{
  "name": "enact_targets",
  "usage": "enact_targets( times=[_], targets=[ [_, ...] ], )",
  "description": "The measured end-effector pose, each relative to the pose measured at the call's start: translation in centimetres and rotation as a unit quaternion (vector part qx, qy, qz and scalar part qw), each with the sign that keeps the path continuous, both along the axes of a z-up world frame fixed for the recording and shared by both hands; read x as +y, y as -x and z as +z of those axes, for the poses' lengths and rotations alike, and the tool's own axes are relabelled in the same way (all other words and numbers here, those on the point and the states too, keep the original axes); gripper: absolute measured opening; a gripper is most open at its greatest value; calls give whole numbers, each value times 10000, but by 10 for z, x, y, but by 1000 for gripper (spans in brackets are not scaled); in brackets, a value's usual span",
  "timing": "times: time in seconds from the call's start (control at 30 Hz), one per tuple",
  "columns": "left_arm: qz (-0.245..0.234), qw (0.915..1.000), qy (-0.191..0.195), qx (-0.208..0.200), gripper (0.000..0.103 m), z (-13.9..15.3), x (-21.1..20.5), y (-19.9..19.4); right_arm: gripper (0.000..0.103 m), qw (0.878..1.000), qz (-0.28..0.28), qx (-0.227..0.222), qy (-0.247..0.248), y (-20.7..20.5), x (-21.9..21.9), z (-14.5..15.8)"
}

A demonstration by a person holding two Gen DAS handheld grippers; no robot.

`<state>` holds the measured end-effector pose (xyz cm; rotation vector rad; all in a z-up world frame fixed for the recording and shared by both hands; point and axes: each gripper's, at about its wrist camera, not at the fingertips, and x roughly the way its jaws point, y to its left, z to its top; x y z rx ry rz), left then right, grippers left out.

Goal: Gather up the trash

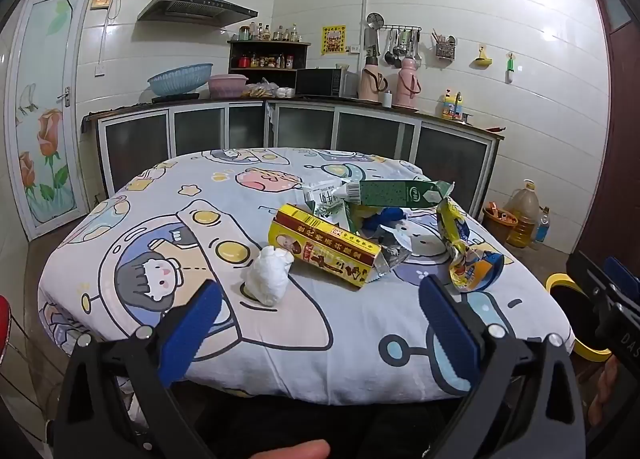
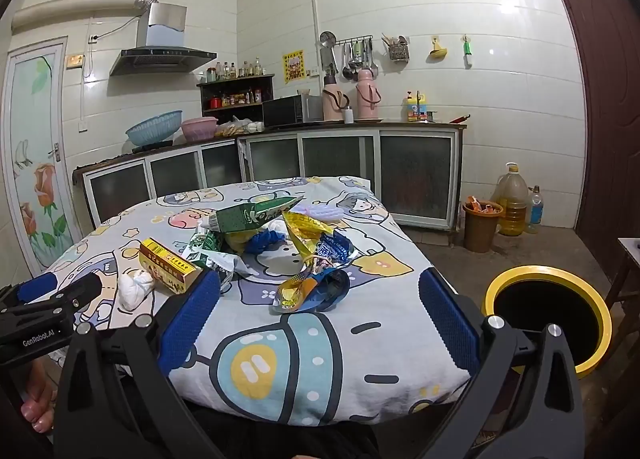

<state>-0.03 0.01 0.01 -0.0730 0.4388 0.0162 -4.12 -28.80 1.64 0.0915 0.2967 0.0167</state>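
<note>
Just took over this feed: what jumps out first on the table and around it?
A heap of trash sits mid-table on the cartoon tablecloth: a yellow box, a green carton, crumpled yellow-blue wrappers and a white tissue wad. A yellow-rimmed bin stands off the table's right edge. Both tools, left and right, are open and empty.

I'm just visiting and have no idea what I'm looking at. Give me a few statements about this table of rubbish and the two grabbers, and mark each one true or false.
1. Both grabbers are open and hold nothing. True: the left gripper and the right gripper stand wide with nothing between the pads.
2. The white tissue wad lies beside the yellow box. True.
3. The yellow-rimmed bin stands on the table. False: it is on the floor, off the table's right side.
4. The green carton is already in the bin. False: it lies on the tablecloth among the wrappers.
</note>
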Motion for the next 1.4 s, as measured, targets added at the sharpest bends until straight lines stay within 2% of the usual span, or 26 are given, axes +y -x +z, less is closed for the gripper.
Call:
enact_targets(
  times=[1.4],
  targets=[
    [-22, 10000, 20, 42, 95, 0, -1, -1, 96, 10000, -21, 24, -26, -2, -9, 1]
  ],
)
